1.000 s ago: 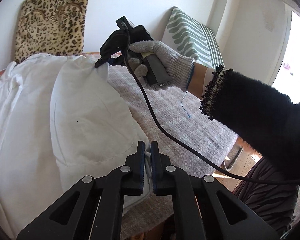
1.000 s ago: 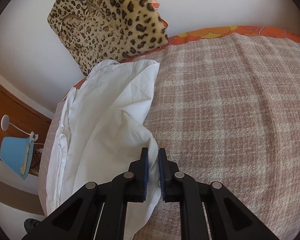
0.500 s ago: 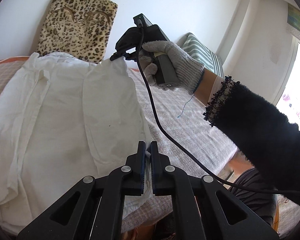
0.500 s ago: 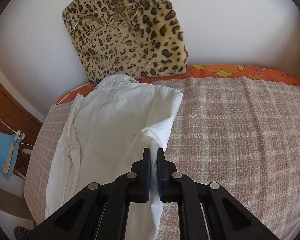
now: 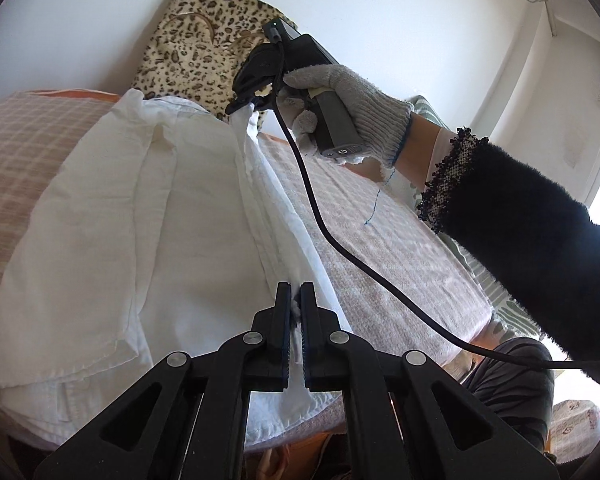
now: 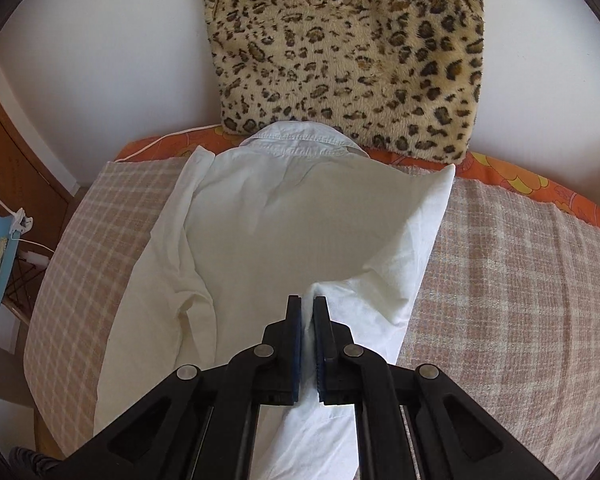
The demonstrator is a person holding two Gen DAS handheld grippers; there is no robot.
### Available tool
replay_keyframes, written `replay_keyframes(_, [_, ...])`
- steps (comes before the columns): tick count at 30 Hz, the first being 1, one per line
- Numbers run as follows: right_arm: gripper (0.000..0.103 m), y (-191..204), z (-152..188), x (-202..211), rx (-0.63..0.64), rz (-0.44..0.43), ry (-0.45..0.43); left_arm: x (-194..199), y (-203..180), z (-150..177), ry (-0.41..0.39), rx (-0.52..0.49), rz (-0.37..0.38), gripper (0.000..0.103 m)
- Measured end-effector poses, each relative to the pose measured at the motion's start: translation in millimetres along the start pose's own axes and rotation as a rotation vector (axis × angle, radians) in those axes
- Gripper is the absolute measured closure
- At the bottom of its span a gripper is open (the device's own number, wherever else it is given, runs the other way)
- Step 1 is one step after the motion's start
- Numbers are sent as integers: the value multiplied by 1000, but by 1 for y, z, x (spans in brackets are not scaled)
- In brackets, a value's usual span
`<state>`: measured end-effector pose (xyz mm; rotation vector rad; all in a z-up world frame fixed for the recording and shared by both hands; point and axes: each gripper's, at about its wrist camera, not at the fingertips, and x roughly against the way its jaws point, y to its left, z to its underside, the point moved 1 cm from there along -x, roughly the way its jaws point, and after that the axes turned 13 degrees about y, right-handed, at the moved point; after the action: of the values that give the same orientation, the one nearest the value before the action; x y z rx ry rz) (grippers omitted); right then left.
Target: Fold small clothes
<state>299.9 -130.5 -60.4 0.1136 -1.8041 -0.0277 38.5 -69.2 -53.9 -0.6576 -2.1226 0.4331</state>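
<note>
Since 1 s ago: right edge of the white shirt [image 6: 284, 232] lifted off the checked bed cover [image 6: 520, 280] and carried left over the body, so the 1st lengthwise fold is approx. halfway. Shirt lies on the bed, collar at far end by the leopard cushion [image 6: 348, 48]. Left tongs [image 5: 296, 300] and right tongs [image 6: 307, 312] both clamped tight on the shirt edge. No readable writing or brands.

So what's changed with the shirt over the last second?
Both grippers, left gripper and right gripper, carried the white shirt's right side up and leftward over its body, lifting the edge clear of the plaid blanket. Both stayed shut on it; the leopard cushion didn't move.
</note>
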Motion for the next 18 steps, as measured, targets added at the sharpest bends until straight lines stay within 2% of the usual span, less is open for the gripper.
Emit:
replay_keyframes(10, [100, 56, -10, -38, 77, 55, 62, 14, 23, 12, -7, 54, -51, 100])
replay_keyframes(18, [100, 73, -17, -64, 86, 65, 98, 17, 41, 18, -1, 97, -92, 100])
